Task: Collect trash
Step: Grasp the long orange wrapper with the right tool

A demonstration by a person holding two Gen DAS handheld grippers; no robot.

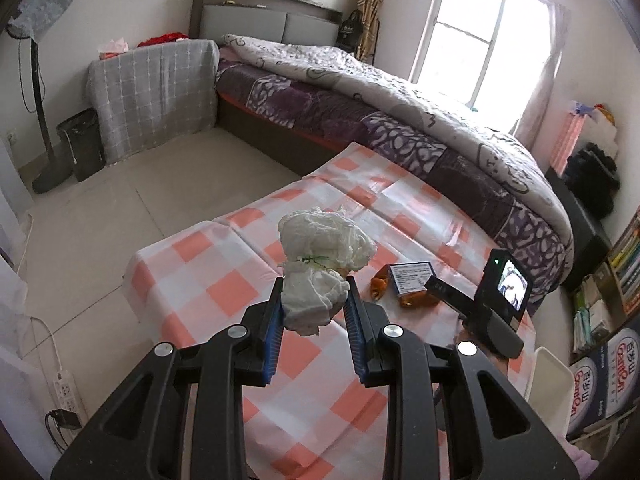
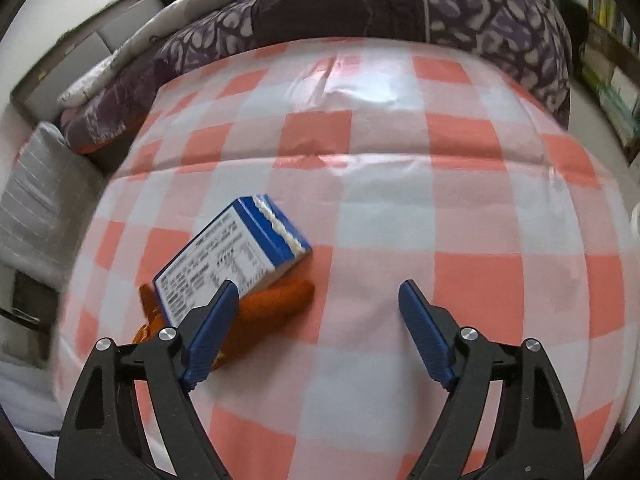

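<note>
My left gripper [image 1: 315, 285] is shut on a crumpled white tissue wad [image 1: 320, 268] and holds it above the checked table [image 1: 208, 280]. A blue and white carton [image 1: 412, 276] lies on orange peel [image 1: 378, 286] at the table's right side. In the right wrist view the carton [image 2: 236, 256] lies on the orange peel [image 2: 276, 300], just ahead of my left finger. My right gripper [image 2: 316, 288] is open and empty, low over the checked cloth [image 2: 400, 208]; it also shows in the left wrist view [image 1: 492, 304], beside the carton.
A bed with a purple quilt [image 1: 400, 112] borders the table's far side. A dark bin [image 1: 80, 148] stands on the floor at far left beside a fan stand [image 1: 42, 120]. A white tray [image 1: 550, 384] and shelves [image 1: 616, 280] are at right. A power strip [image 1: 66, 392] lies on the floor.
</note>
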